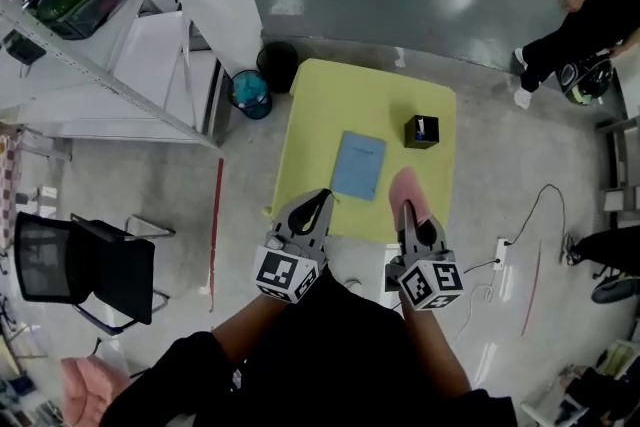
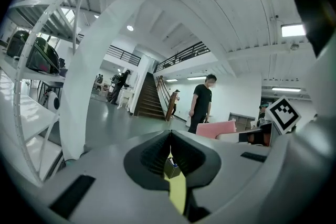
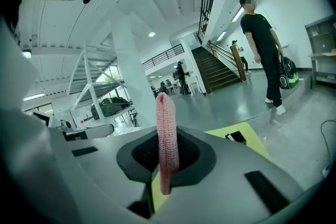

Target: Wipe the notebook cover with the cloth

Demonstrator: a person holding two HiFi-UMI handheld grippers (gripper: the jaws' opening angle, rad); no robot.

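A light blue notebook [image 1: 358, 165] lies flat in the middle of the yellow-green table [image 1: 310, 115]. My right gripper [image 1: 409, 215] is held up over the table's near edge, shut on a pink cloth [image 1: 407, 189], which stands up from between the jaws as a narrow pink strip [image 3: 166, 139] in the right gripper view. My left gripper [image 1: 318, 205] hangs over the near left edge, just left of the notebook's near corner, its jaws together with nothing between them [image 2: 170, 152].
A small black box [image 1: 421, 131] stands on the table's right side. A teal bin [image 1: 249, 93] and a black bin [image 1: 278, 65] sit by the far left corner. A black chair [image 1: 85, 265] is at left. A person [image 3: 264, 44] stands nearby; cables [image 1: 520, 235] lie at right.
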